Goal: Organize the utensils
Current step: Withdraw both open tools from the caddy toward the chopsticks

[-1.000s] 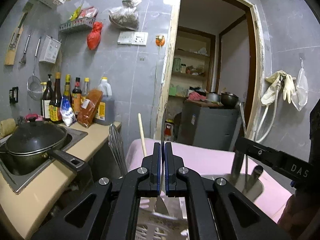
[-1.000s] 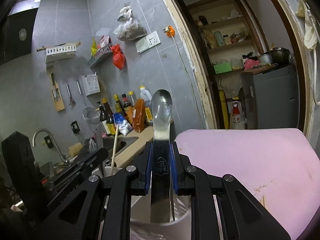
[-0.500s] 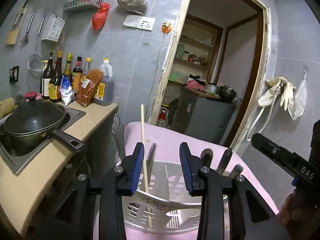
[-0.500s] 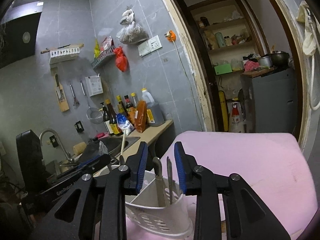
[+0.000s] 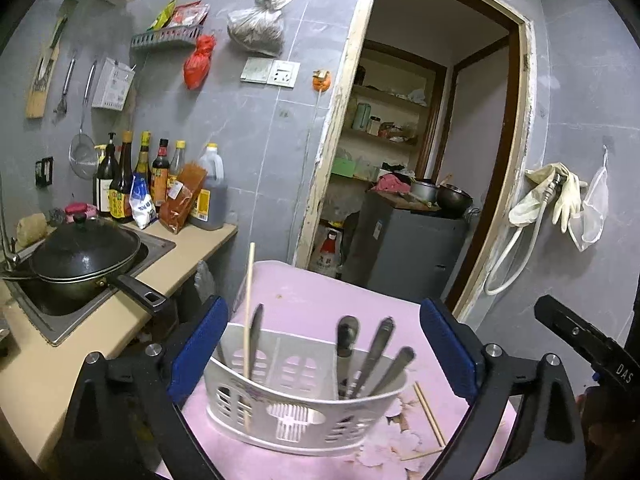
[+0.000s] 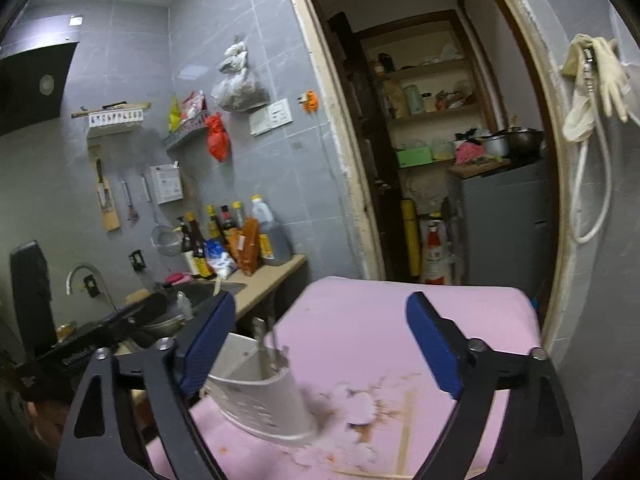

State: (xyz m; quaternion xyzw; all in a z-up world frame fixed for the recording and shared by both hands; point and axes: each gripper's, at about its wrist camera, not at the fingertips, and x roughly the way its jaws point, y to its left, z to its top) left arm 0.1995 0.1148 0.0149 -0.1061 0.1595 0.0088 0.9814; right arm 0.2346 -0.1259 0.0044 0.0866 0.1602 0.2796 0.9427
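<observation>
Both grippers, left gripper [image 5: 320,356] and right gripper [image 6: 316,344], opening, empty. Loose chopstick [image 5: 429,413] at 4 o'clock of caddy [image 5: 296,408]: light, stiff, probably slippery; pinch mid-shaft.

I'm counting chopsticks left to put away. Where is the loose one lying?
In the left wrist view, the loose chopstick lies on the pink table, just right of the white utensil basket.

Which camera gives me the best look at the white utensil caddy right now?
The left wrist view. There the white utensil caddy sits centred and sharp, with its compartments, a chopstick and the metal handles all readable. The right wrist view catches only one blurred end of the caddy, at lower left.
</observation>
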